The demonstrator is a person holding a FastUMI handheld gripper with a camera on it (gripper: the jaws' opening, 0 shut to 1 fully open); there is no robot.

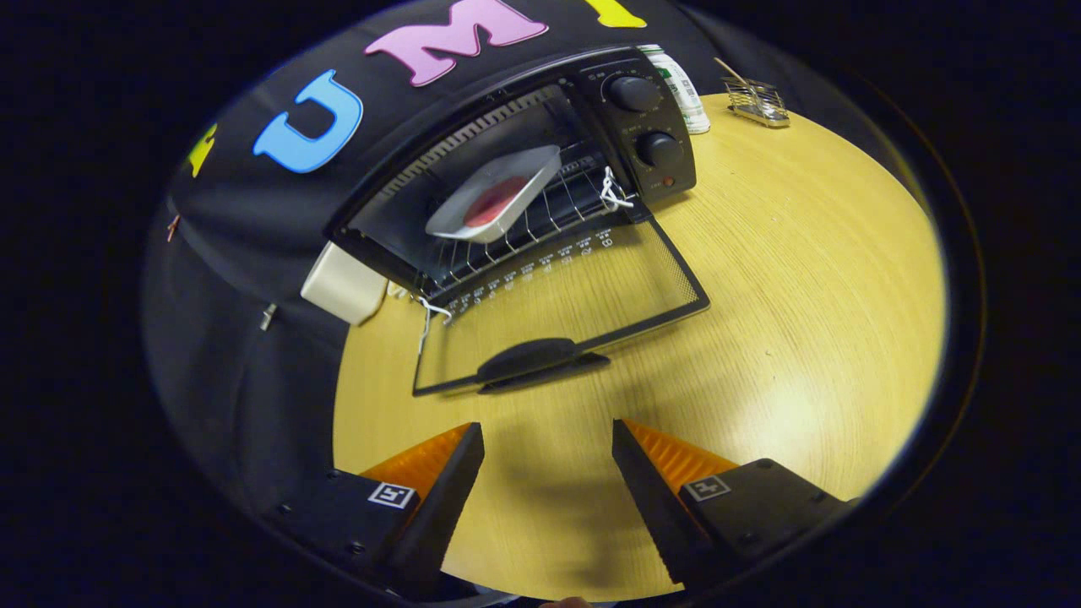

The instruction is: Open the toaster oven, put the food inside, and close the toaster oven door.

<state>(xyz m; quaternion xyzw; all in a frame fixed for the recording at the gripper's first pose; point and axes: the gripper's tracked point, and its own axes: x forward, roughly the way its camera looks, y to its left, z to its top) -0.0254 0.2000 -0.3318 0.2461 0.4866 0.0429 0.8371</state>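
With its glass door [574,295] folded flat onto the counter [802,321], the toaster oven [540,160] stands open and the food tray [498,196] already sits inside on the wire rack [549,221], a pale shallow dish with something red in it, resting slightly askew toward the left part of the cavity. That placement suggests the loading step is done and only the closing is left. The door lies hinged at the oven's lower front edge, its dark handle [540,359] at the far end from the hinge, so it points toward the hand-held gripper [549,439] and is the nearest part to reach. White string [615,191] is tied at both hinge corners, probably to limit how far the door drops. Two control knobs [646,122] sit on the panel right of the cavity. A cream-coloured box [344,285] sits against the oven's left side, a can [682,89] stands behind its right side, and a small wire holder [757,101] rests further off on the counter. The hand-held gripper is released, its fingers spread wide and holding nothing, hovering over bare counter just short of the handle, which lies ahead of the gap between them and apart from both tips.
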